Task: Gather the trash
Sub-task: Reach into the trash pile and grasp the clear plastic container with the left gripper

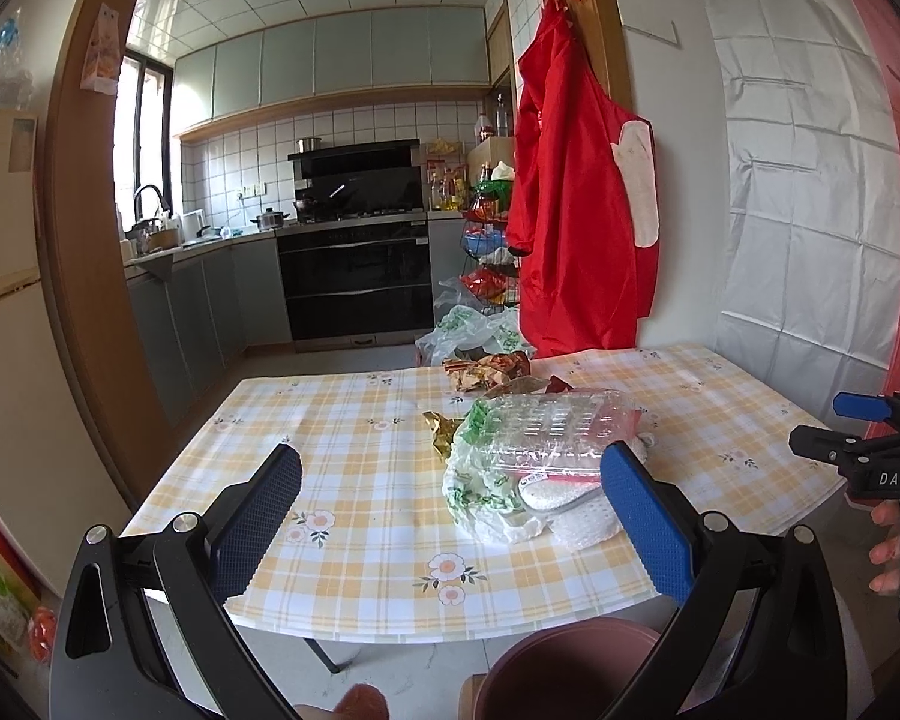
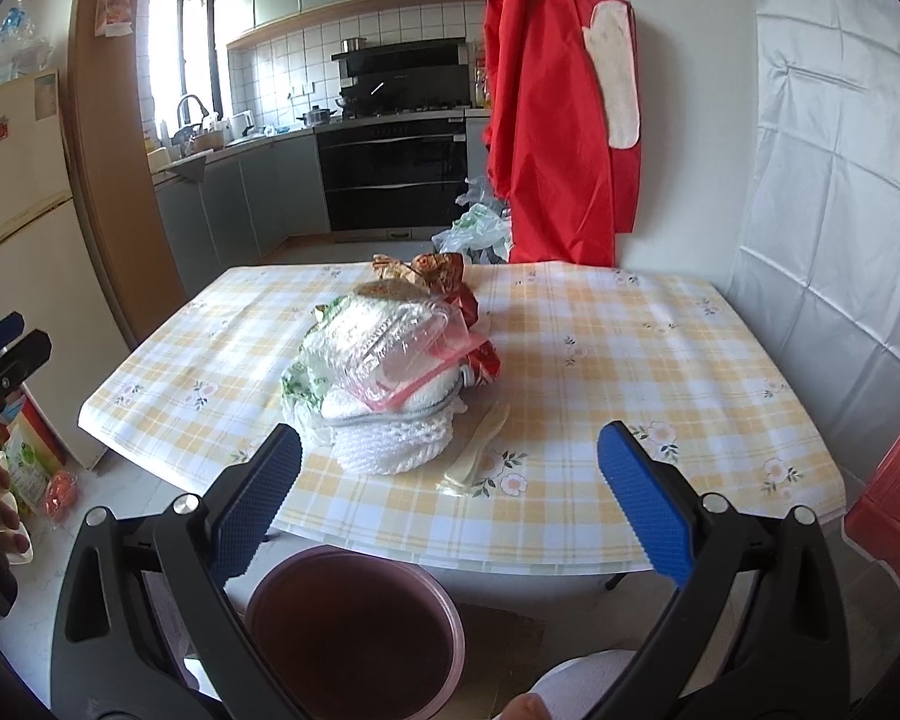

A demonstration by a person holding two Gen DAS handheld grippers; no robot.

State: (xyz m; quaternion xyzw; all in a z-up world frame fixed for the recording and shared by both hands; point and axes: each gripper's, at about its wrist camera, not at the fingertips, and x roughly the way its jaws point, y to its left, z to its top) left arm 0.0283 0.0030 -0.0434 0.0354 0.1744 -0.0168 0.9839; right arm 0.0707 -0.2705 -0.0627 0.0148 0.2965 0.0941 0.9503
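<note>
At the left, the left gripper (image 1: 450, 516) hung above the near edge of the table (image 1: 342, 420), its jaws spread wide and holding nothing. It seemed held back there so that the whole pile stayed in sight before any reach.

In the middle of the checked cloth lay the trash pile (image 2: 384, 372), heaped rather than scattered, which would let it be cleared in few grabs. A clear plastic tray (image 2: 384, 342) sat tilted on top of a white foam net (image 2: 390, 444), with a green-printed plastic bag (image 1: 480, 480) bunched under its left side. Crumpled brown and red wrappers (image 2: 426, 270) lay behind it, toward the far edge. A pale plastic fork (image 2: 480, 444) rested flat on the cloth just beside the net, on its right.

Below the near edge stood a pink bin (image 2: 354, 630), open-mouthed, probably set there so that trash could be dropped straight down off the table.

At the right, the right gripper (image 2: 450, 516) hovered over that bin, jaws likewise wide apart and empty, pointed at the pile. Nothing appeared to be collected yet.
</note>
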